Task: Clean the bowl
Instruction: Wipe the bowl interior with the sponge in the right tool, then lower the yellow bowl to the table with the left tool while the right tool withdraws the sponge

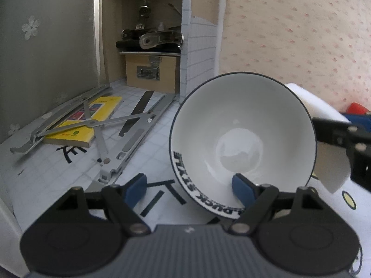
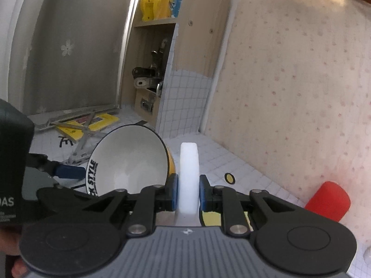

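where the tabletop shows bare, we see a white covering ruled in a fine grid, printed with large black characters and small yellow dots. behind it a grey curtain with pale flowers hangs on the left, a wooden shelf unit stands in the middle, and a cream wall with pink specks runs along the right. dark metal hardware is piled in the shelf's lower bay above a wooden box with a metal latch; yellow items sit on a higher shelf.

our left gripper has the bowl by its near rim, tipped up on edge so the white inside faces us: one blue pad sits inside the bowl and the other outside it on the left, so we cannot tell whether the pads actually press on the rim. the rim carries black lettering, and from the right wrist view the bowl's outside looks yellow.

our right gripper is clamped on a white sponge standing upright between its blue pads, just beside the bowl's right edge.

a yellow book lies near the curtain under a folding metal stand, well apart from the bowl. a red object rests by the wall on the right. a dark box blocks the left edge of the right wrist view.
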The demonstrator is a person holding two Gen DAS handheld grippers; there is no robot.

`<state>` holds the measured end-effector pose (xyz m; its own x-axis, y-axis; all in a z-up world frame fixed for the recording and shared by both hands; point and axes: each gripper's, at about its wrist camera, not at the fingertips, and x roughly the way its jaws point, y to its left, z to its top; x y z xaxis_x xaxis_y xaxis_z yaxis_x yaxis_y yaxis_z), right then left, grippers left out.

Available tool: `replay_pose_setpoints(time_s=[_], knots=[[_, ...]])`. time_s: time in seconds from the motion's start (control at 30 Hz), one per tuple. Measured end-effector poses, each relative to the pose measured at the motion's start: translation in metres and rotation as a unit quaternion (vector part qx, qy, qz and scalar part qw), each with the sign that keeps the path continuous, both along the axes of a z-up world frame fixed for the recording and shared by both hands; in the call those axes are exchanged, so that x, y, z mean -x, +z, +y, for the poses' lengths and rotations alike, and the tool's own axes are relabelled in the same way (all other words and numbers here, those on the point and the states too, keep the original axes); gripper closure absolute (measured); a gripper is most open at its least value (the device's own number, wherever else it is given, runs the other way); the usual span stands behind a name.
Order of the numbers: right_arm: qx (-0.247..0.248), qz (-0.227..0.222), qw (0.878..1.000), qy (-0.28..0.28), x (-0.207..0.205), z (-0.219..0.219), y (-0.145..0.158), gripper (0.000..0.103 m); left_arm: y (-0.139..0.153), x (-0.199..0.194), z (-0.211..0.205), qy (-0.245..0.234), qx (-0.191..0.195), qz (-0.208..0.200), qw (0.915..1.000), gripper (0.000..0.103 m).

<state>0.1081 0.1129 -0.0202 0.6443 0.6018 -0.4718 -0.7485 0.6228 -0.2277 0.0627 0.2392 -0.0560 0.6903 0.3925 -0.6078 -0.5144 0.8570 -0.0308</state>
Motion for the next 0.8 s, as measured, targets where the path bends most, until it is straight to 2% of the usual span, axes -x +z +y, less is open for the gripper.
replay_pose_setpoints(time_s=[0.2, 0.8], knots=[[0.017, 0.029, 0.999, -0.002, 0.001, -0.004, -0.021, 0.086, 0.0, -0.006, 0.001, -0.004, -0.002, 0.006, 1.0, 0.02], [0.023, 0.029, 0.999, -0.038, -0.001, -0.024, -0.022, 0.086, 0.005, -0.031, -0.005, -0.028, 0.003, 0.027, 0.9992, 0.019]])
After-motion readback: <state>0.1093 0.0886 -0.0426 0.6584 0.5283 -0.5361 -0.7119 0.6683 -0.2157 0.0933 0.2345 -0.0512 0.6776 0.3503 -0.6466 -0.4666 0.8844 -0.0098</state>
